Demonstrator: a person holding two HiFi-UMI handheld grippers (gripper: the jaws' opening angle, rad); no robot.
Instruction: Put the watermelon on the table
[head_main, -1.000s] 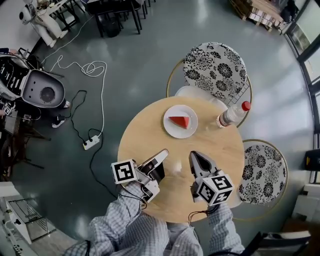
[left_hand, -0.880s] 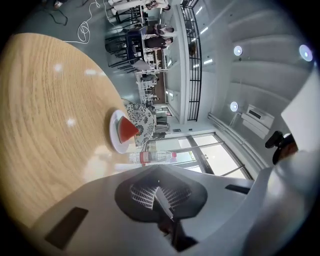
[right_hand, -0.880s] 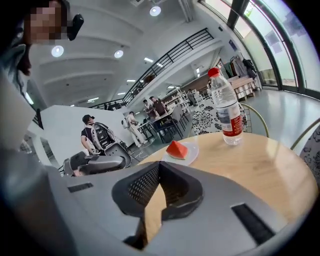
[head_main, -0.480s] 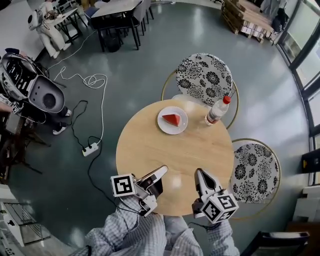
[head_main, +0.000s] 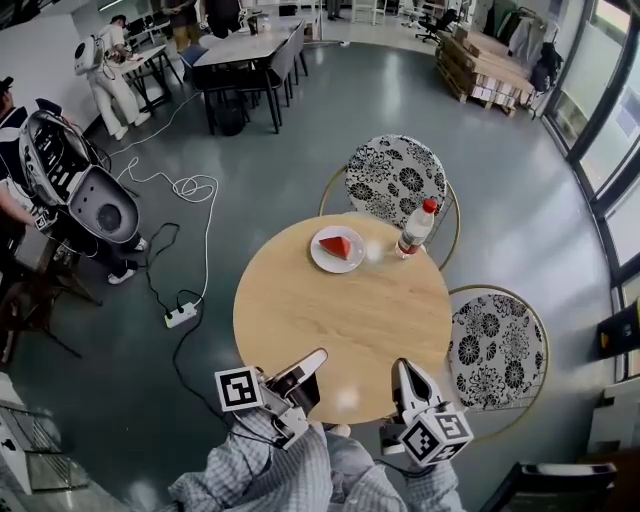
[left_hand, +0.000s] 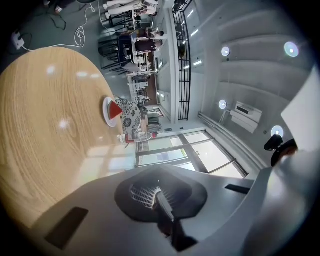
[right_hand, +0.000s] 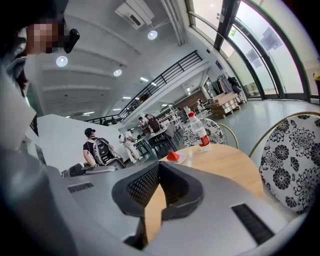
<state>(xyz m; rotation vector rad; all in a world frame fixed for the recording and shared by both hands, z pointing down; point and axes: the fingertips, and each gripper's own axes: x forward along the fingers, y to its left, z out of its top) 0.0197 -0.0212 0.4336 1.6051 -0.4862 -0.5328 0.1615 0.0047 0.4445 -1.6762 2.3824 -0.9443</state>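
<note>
With jaws pressed together on nothing, the left gripper (head_main: 321, 353) and right gripper (head_main: 403, 365) hang at the near edge of the round light-wood table (head_main: 340, 320), the red watermelon wedge (head_main: 337, 246) sits on a white round plate (head_main: 322, 263) at the table's far side beside a red-capped clear plastic bottle (head_main: 413, 232), so the placing looks done.

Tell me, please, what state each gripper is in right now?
Left gripper: closed, holding nothing.
Right gripper: closed at the tips, holding nothing.
</note>
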